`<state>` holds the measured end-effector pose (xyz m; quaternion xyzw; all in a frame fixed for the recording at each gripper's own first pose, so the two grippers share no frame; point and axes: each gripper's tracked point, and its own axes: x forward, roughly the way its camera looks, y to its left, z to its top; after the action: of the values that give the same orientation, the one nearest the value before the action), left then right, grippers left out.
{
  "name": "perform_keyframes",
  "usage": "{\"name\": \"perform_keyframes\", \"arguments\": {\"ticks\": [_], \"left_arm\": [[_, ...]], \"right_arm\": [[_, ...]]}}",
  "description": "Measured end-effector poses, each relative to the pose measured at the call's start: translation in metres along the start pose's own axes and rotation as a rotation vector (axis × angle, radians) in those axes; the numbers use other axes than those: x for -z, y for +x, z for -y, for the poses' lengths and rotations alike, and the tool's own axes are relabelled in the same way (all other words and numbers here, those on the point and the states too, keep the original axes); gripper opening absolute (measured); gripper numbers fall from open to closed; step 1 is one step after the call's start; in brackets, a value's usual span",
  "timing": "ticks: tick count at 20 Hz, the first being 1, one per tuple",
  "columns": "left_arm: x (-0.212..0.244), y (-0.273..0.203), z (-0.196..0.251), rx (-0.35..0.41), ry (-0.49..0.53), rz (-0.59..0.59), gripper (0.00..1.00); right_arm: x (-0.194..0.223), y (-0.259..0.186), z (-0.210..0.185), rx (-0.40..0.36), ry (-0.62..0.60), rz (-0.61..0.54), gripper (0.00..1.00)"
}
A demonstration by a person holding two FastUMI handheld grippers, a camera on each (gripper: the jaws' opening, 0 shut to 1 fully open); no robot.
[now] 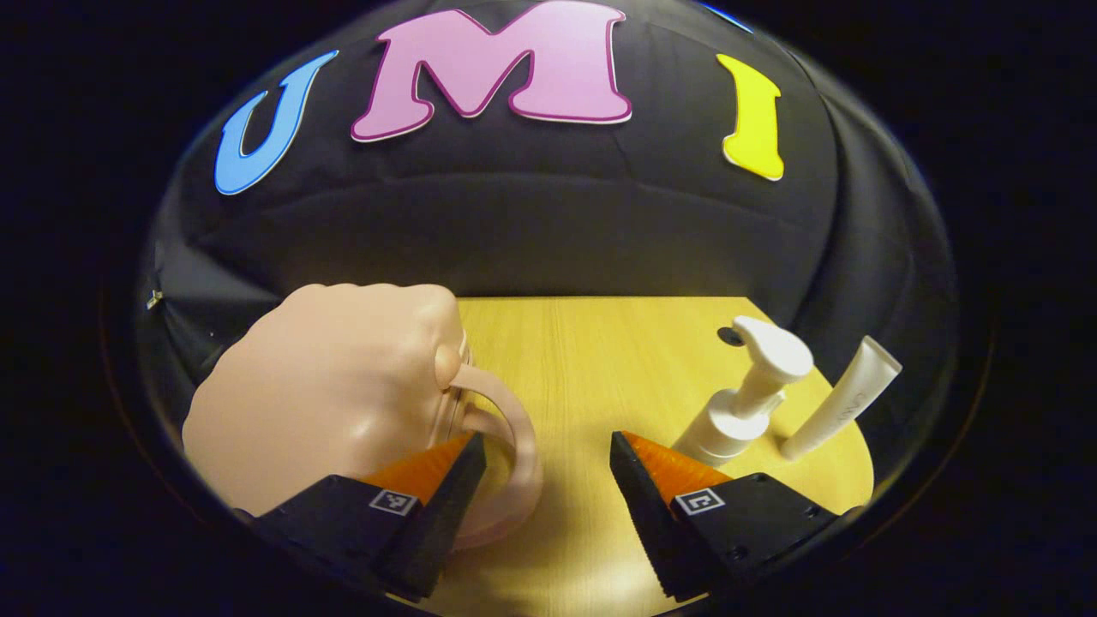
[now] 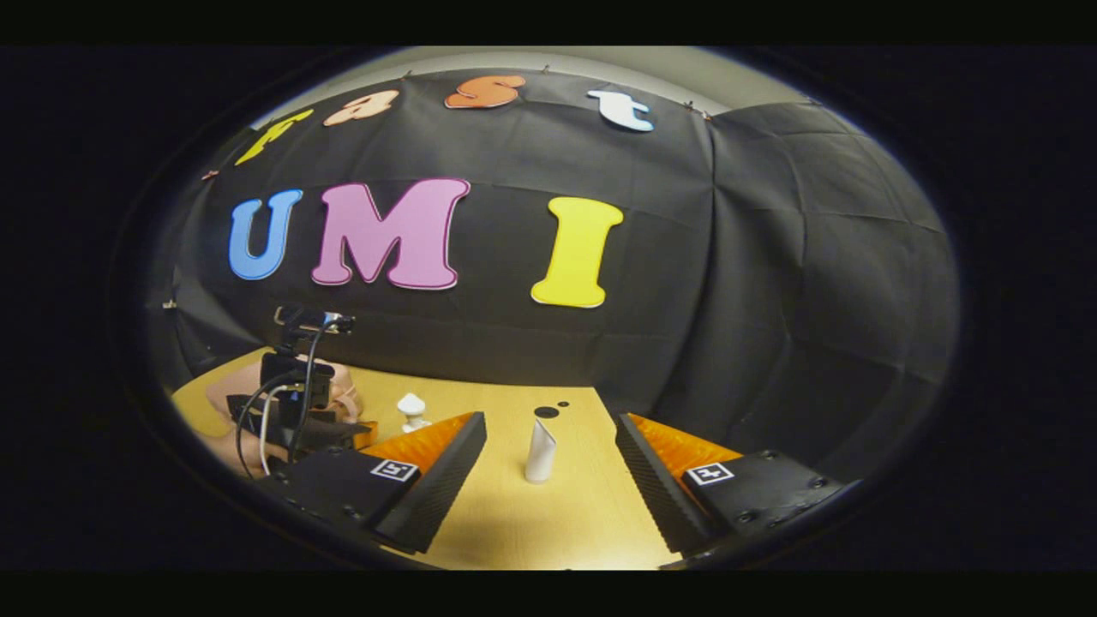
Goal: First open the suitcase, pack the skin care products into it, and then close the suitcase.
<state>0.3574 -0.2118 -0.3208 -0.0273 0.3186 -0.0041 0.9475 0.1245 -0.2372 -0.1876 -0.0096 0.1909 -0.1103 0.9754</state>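
A pale wooden table runs up to the black cloth wall at the far side. In the left gripper view a pink suitcase with a rounded shell sits on the left half of the table, its lid down; its curved handle loops out toward the middle. On the right, near the table's edge, stand a white pump bottle and, just beside it on the right, a white tube standing on its cap, both well apart from the suitcase. A small dark round spot lies on the table behind the pump bottle.

The left gripper is spread wide and grasps nothing. Its left finger overlaps the handle in the picture, hiding the lower part; whether it actually touches the handle is hard to tell. The right finger is over bare table.

In the right gripper view the right gripper is likewise wide apart and empty, with the tube farther off between its fingers, untouched. The pump bottle stands farther left, and beyond it the left gripper, with its trailing cables, stands in front of the suitcase and hides much of it.
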Motion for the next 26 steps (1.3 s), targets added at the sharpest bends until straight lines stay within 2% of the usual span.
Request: {"name": "perform_keyframes", "arguments": {"ticks": [1, 3, 4, 5, 7, 9, 10, 12, 13, 14, 18, 20, 22, 24, 26], "left_arm": [[0.001, 0.006, 0.000, -0.012, 0.018, -0.010, 0.87], [0.010, 0.020, -0.003, -0.042, 0.042, -0.048, 0.69], [0.015, 0.026, -0.009, -0.080, 0.047, -0.078, 0.60], [0.018, 0.029, -0.023, -0.140, 0.050, -0.102, 0.57], [0.023, 0.030, -0.019, -0.118, 0.005, -0.137, 0.29], [0.017, 0.032, -0.014, -0.038, 0.016, -0.123, 0.28], [0.016, 0.029, -0.012, 0.001, 0.028, -0.125, 0.21], [0.007, 0.022, -0.009, 0.069, 0.026, -0.127, 0.16], [-0.001, 0.018, -0.008, 0.084, 0.012, -0.117, 0.14], [-0.015, 0.007, -0.011, 0.096, -0.004, -0.093, 0.11], [-0.083, -0.047, -0.038, 0.116, -0.087, -0.008, 0.10], [-0.126, -0.078, -0.071, 0.083, -0.065, 0.067, 0.09], [-0.165, -0.109, -0.119, 0.065, -0.094, 0.095, 0.09], [-0.186, -0.127, -0.166, 0.084, -0.157, 0.095, 0.09], [-0.197, -0.133, -0.227, 0.040, -0.131, 0.099, 0.10]], "right_arm": [[0.000, 0.004, 0.000, -0.001, 0.007, -0.004, 0.97], [0.000, 0.013, 0.000, 0.000, 0.009, -0.005, 0.97], [0.001, 0.016, -0.001, 0.000, 0.006, -0.006, 0.97], [0.001, 0.018, -0.002, -0.002, 0.004, -0.009, 0.97], [0.000, 0.019, -0.004, -0.008, 0.007, -0.010, 0.98], [0.001, 0.020, -0.008, -0.012, 0.002, -0.010, 0.98], [0.002, 0.021, -0.011, -0.019, 0.001, -0.012, 0.97], [0.004, 0.022, -0.017, -0.034, 0.006, -0.020, 0.97], [0.003, 0.023, -0.022, -0.045, 0.008, -0.016, 1.00], [0.002, 0.025, -0.026, -0.055, 0.007, -0.010, 0.97], [-0.007, 0.029, -0.041, -0.099, 0.027, 0.012, 0.97], [-0.007, 0.031, -0.049, -0.117, 0.031, 0.014, 0.97], [-0.008, 0.033, -0.057, -0.127, 0.018, 0.017, 0.97], [-0.009, 0.033, -0.066, -0.138, 0.016, 0.015, 0.97], [-0.007, 0.032, -0.074, -0.134, 0.004, 0.009, 0.97]]}}
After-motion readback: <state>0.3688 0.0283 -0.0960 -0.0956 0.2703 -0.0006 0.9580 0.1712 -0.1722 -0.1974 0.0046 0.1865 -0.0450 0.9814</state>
